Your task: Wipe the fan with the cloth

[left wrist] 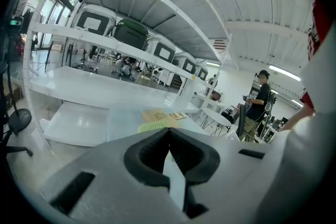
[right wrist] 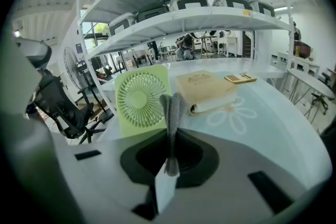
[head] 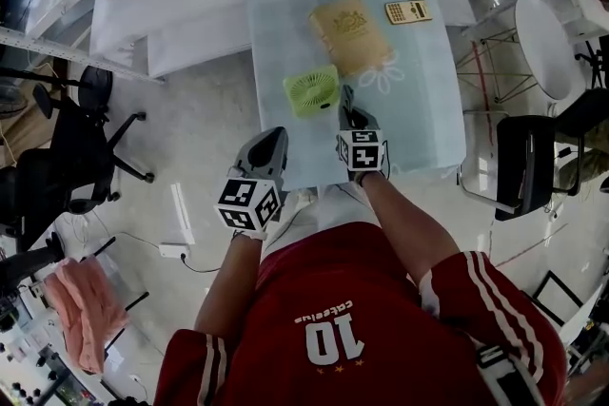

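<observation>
Grey ribbed cloth [right wrist: 172,107] pinched in my right gripper [right wrist: 170,134], left gripper [left wrist: 168,132] pressed together (empty); approach step, next I'd sweep the light-green square fan [right wrist: 140,98].

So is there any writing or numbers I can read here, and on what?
"10": on the red shirt, seen upside down.
Small word beside the number: too blurred to read.
Book cover print: too small to read.
Calculator keys: too small to read.
</observation>
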`<action>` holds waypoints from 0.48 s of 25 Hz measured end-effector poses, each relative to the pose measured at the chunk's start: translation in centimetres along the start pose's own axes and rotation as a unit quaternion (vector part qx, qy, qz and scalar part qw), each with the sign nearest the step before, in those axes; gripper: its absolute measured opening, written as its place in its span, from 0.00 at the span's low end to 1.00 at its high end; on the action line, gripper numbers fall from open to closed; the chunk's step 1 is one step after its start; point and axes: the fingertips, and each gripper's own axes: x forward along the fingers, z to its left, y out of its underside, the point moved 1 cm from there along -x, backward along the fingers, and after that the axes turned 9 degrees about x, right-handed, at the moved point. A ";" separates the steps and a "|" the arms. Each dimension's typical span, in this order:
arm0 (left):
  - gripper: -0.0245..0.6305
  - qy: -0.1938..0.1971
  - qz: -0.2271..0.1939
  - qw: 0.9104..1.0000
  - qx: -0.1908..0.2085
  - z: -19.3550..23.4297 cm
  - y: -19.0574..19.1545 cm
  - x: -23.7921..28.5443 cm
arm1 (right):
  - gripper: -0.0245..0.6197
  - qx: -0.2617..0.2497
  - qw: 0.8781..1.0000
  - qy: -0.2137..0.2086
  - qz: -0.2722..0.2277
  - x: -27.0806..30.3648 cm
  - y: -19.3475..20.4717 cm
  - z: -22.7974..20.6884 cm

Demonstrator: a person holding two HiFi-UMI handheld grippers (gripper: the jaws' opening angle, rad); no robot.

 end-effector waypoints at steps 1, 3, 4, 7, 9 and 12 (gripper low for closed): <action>0.05 -0.001 0.000 1.000 0.000 0.1 0.0 0.0 | 0.05 -0.001 1.000 0.000 0.000 0.1 0.0 0.0; 0.05 -0.003 0.001 1.000 0.000 0.2 0.1 -0.1 | 0.05 -0.004 1.000 -0.001 0.002 0.4 0.0 0.1; 0.05 -0.004 0.001 1.000 0.000 0.4 0.1 -0.1 | 0.05 -0.006 1.000 -0.002 0.003 0.6 0.1 0.2; 0.05 -0.008 0.002 1.000 -0.002 0.8 0.3 -0.4 | 0.05 -0.010 1.000 -0.004 0.007 0.9 0.3 0.4; 0.05 -0.011 0.003 1.000 -0.003 1.0 0.4 -0.5 | 0.05 -0.010 1.000 -0.005 0.008 1.1 0.4 0.5; 0.05 -0.015 0.003 1.000 -0.006 1.5 0.5 -0.7 | 0.05 -0.013 1.000 -0.007 0.009 1.3 0.3 0.9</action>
